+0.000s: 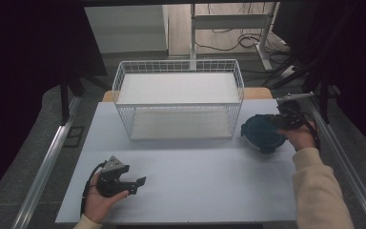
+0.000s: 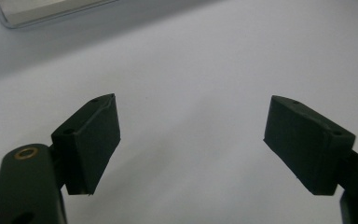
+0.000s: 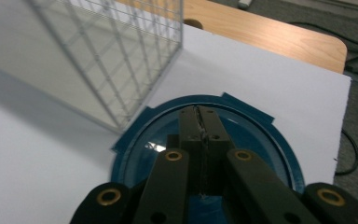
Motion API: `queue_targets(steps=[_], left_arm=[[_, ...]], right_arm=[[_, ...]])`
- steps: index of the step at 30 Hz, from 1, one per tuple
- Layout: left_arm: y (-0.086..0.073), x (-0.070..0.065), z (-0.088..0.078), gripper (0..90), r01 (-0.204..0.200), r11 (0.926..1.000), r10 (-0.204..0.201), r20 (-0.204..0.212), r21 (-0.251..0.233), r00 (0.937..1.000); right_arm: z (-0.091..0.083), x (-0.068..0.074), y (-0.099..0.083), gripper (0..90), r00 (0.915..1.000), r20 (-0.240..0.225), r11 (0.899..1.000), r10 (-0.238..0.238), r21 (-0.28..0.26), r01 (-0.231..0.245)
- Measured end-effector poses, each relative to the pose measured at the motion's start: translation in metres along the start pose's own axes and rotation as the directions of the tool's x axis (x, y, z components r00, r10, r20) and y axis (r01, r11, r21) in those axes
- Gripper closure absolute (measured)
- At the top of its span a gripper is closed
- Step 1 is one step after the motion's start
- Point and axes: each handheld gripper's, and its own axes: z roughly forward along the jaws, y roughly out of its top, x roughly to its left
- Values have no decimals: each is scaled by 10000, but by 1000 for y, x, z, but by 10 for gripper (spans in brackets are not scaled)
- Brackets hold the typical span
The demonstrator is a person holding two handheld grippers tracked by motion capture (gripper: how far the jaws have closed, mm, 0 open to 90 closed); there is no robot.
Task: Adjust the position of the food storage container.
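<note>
My right gripper sits over the round dark-blue lid at the right side of the table, just beside the right end of the white wire basket. In the right gripper view its 2 black jaws are pressed together, with no gap between the pads, and they lie across the middle of the lid. I cannot tell from that view whether anything thin, such as a ridge on the lid, is caught between them; the pads look closed on each other. The lid has a clear or glossy centre and a blue rim with small tabs sticking out, and its edge reaches right up to the corner of the basket. It lies flat on the white tabletop, near the table's right edge.

My left gripper rests in my left hand at the near left part of the table, well apart from the lid and the basket. In the left gripper view its 2 jaws stand wide apart, and between the pads there is just bare white table surface. It holds nothing.

The basket stands at the back middle of the table, upright, with a white floor panel inside. My right sleeve comes in from the lower right corner toward the lid.
</note>
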Motion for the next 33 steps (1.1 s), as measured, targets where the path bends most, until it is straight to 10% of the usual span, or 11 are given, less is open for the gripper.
queue_targets(steps=[15,33], left_arm=[[0,5,3,184,154,9998,-151,-260,97,9995],[-1,7,2,184,184,9998,-180,-337,107,9993]], right_arm=[[61,-53,2,891,9931,862,9958,795,382,-830],[90,-54,15,899,9865,837,9817,1410,1170,-1502]])
